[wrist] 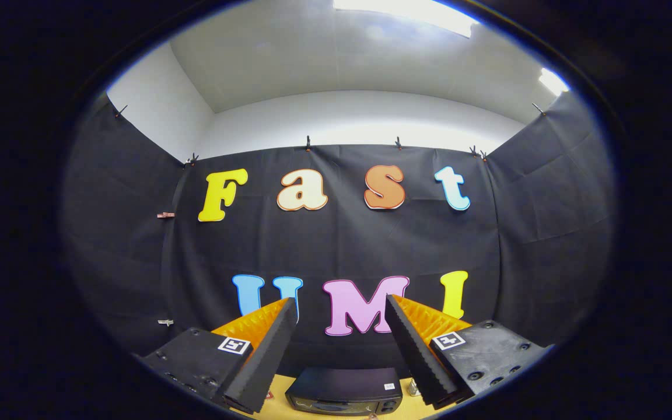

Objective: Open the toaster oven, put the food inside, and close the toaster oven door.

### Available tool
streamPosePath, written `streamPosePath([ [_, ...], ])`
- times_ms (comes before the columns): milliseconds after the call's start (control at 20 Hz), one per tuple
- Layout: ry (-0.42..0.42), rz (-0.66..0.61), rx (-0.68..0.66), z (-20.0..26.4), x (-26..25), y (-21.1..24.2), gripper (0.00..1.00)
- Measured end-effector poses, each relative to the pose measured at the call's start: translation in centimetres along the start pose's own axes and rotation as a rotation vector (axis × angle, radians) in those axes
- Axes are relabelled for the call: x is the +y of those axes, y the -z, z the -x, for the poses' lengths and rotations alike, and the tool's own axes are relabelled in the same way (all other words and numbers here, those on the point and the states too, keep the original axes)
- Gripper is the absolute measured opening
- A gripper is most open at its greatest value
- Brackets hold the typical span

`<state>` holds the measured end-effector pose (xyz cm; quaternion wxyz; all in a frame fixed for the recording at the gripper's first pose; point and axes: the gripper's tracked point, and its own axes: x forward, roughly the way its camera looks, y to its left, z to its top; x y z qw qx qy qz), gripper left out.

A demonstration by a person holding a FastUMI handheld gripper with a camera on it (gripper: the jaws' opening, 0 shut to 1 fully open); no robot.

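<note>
Gripper [340, 306] fingers spread wide, holding nothing, toaster oven [345, 389] below between them

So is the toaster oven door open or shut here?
Shut: the toaster oven door sits flush; the open gripper is well above it.

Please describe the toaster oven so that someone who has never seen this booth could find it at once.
Start at the black cloth wall and look down to the light wooden table at its foot. There, beyond the open gripper and between its two fingers, stands the toaster oven, a low dark box. Its glossy front sets it apart from the matte cloth behind it.
</note>
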<state>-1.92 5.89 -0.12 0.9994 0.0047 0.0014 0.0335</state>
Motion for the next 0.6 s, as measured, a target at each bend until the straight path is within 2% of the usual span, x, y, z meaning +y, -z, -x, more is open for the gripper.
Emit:
streamPosePath([
  [600, 0.006, 0.013, 0.019, -1.3, -0.2, 0.0, 0.97],
])
